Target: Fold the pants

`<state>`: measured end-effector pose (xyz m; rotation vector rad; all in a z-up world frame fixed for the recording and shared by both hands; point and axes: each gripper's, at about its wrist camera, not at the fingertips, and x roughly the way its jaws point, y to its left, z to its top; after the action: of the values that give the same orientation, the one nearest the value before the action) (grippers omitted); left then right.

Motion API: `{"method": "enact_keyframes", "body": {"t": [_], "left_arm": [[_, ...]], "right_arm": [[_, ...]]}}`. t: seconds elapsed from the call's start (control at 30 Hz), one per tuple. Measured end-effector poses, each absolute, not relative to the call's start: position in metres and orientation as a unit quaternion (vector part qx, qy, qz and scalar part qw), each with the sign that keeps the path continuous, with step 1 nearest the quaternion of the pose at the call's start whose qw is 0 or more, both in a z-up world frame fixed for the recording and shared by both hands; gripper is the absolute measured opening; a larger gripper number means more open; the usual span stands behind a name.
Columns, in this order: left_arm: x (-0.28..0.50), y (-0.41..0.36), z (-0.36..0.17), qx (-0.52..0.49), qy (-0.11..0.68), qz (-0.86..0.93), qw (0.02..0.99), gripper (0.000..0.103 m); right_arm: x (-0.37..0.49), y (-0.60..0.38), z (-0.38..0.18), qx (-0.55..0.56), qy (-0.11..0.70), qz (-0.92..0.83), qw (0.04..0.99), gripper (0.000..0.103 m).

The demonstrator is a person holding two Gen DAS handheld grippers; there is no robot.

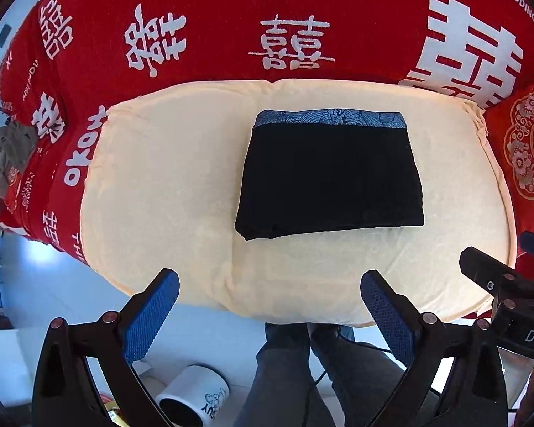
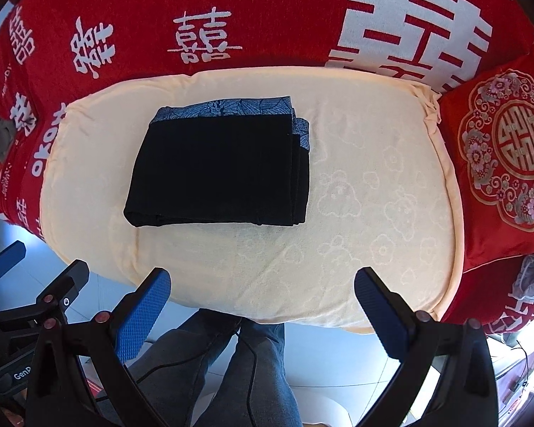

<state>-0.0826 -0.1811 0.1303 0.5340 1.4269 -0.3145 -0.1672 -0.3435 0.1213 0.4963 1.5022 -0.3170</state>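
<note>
Both tongs, left [image 1: 270, 293] and right [image 2: 262, 291], I see spread wide and empty, hanging near the cream blanket's [image 1: 167, 185] 6 o'clock edge. Folded black pants [image 1: 329, 174] lie on it. Only my right view shows the stacked fold layers at their 3 o'clock side.

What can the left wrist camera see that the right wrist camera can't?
Only the left wrist view shows the white mug on the floor. Only the right wrist view shows the whole red embroidered cushion and the pants' stacked side layers. Both show the folded black pants on the cream towel, the red bedspread, and both grippers open: left gripper, right gripper.
</note>
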Motion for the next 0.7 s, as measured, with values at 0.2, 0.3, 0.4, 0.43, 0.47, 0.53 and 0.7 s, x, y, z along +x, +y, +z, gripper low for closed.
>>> {"method": "enact_keyframes", "body": {"t": [0.2,0.3,0.4,0.43,0.47,0.53,0.7], "left_arm": [[-0.0845,-0.1835,0.1355,0.251,0.638,-0.141,0.714,0.102],[-0.0836,-0.1839,0.1371,0.252,0.638,-0.144,0.713,0.102],[-0.0848,-0.1852,0.1369,0.254,0.638,-0.144,0.713,0.102],[-0.0852,-0.1853,0.1365,0.255,0.637,-0.145,0.713,0.102],[-0.0852,-0.185,0.1363,0.255,0.638,-0.145,0.712,0.102],[-0.0859,-0.1856,0.1362,0.254,0.638,-0.144,0.713,0.102],[-0.0854,-0.1852,0.136,0.255,0.637,-0.144,0.713,0.102]], "right_arm": [[-0.1673,-0.3434,0.1221,0.224,0.67,-0.143,0.693,0.103],[-0.1685,-0.3449,0.1218,0.226,0.67,-0.145,0.692,0.103],[-0.1695,-0.3457,0.1216,0.228,0.67,-0.147,0.692,0.103],[-0.1694,-0.3458,0.1215,0.228,0.67,-0.147,0.691,0.103],[-0.1697,-0.3464,0.1214,0.228,0.67,-0.147,0.691,0.103],[-0.169,-0.3472,0.1212,0.228,0.67,-0.147,0.691,0.103],[-0.1688,-0.3476,0.1209,0.228,0.67,-0.146,0.691,0.103]]}}
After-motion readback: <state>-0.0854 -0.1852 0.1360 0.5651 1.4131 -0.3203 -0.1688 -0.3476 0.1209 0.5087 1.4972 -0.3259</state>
